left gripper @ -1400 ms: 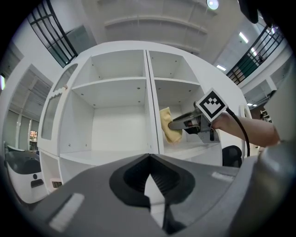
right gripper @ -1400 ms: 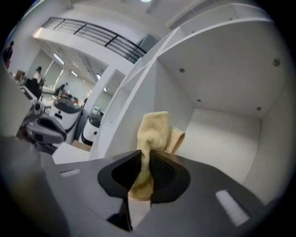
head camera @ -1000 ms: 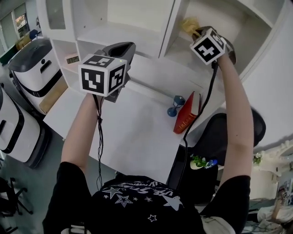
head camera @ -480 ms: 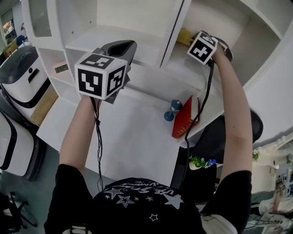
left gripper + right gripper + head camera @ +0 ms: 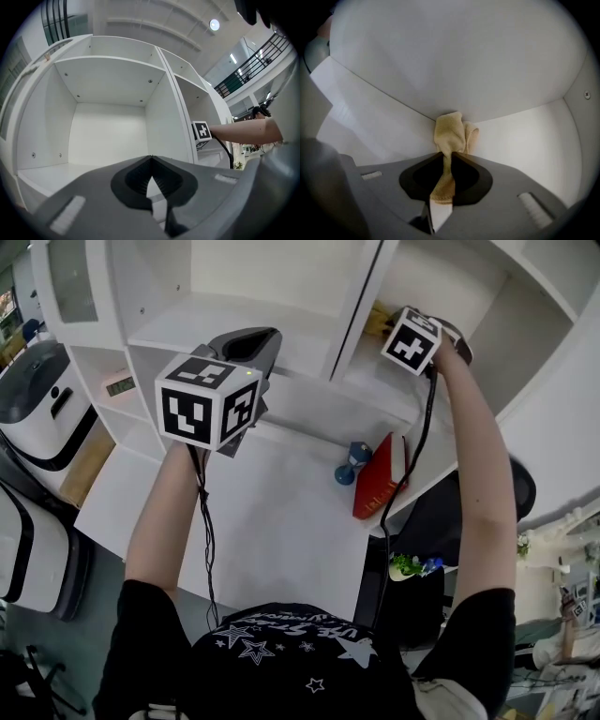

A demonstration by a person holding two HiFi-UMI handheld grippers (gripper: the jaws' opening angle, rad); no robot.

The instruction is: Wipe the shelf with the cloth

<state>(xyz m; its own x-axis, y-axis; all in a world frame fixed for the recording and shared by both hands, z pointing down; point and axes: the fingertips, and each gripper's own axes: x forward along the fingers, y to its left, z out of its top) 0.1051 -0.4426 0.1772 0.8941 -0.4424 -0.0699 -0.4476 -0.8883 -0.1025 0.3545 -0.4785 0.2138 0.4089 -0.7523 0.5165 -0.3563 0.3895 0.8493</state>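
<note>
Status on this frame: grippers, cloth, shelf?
Right gripper shut on cloth, cloth at shelf corner. Left gripper shut, empty. Nothing in the way.

A blue dumbbell [image 5: 352,465] lies on the white desk [image 5: 272,521], just beside a red book [image 5: 380,480]; a black chair [image 5: 455,521] stands near.
</note>
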